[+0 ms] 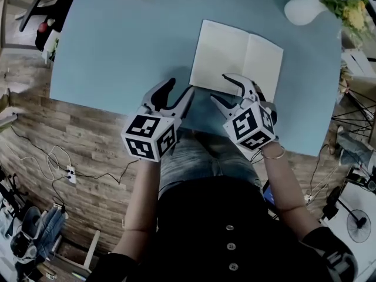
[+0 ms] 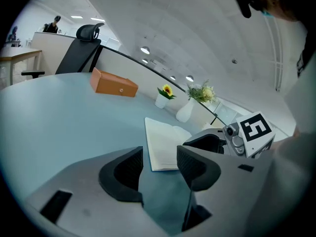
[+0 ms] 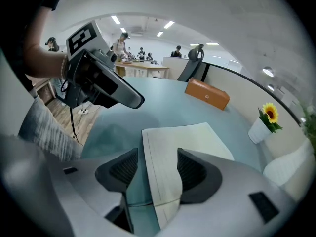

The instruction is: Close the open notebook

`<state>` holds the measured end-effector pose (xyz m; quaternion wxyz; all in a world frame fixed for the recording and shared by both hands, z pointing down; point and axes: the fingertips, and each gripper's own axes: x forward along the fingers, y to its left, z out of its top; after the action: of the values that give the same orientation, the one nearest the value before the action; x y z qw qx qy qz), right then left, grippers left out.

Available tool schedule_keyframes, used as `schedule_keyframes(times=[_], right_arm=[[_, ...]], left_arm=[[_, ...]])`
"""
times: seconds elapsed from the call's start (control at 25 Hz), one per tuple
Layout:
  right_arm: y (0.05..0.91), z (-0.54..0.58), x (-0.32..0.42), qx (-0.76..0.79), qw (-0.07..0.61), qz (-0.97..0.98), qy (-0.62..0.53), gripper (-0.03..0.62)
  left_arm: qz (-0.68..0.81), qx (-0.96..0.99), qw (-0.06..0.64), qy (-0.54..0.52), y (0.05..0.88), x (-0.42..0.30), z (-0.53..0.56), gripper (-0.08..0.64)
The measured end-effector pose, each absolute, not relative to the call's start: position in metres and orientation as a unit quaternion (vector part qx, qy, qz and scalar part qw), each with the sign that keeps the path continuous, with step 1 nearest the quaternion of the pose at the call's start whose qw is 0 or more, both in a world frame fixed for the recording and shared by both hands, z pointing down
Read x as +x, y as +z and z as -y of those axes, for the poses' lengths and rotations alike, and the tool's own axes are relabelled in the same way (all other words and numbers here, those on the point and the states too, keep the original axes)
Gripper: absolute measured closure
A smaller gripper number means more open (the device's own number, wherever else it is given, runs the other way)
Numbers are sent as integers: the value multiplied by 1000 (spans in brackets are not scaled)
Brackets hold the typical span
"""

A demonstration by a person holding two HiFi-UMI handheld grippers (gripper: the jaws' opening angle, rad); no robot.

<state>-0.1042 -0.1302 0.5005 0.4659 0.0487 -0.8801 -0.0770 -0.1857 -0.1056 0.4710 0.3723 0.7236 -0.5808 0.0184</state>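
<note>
Notebook: the notebook [image 1: 235, 60] lies open and flat on the counter [image 1: 117, 40], upper centre of the head view.
Left hand-held gripper [image 1: 180, 88]: jaws wide, empty, just beside the notebook's lower-left corner.
Right hand-held gripper [image 1: 220, 89]: jaws wide, over the notebook's near edge.
Advice: pinch one outer edge only, then swing it over the spine.

The pale blue bench [image 1: 117, 51] carries an open notebook [image 1: 236, 57] near its front edge. At the far side stand an orange box [image 2: 113, 84], a small sunflower pot [image 2: 162, 100] and a white vase [image 1: 302, 10].

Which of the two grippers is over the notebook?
The right gripper: its open jaws straddle the notebook's near edge, while the left gripper hovers over the table beside it.
</note>
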Motion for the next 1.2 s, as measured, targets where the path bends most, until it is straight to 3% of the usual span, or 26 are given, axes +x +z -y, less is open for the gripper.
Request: schedule_keyframes(times=[0.68,1.0,1.2], right_arm=[[526,135,-113,2,498,858,-126,330],[525,146,-112,10,496,858,-137,282],[524,141,-113,9,498,853,-159,297]], left_arm=[[589,714,379,17,480,-190,100,356],[580,720,381,19,478,-178,100,356],[573,725,382,22,478,-170,101,357]])
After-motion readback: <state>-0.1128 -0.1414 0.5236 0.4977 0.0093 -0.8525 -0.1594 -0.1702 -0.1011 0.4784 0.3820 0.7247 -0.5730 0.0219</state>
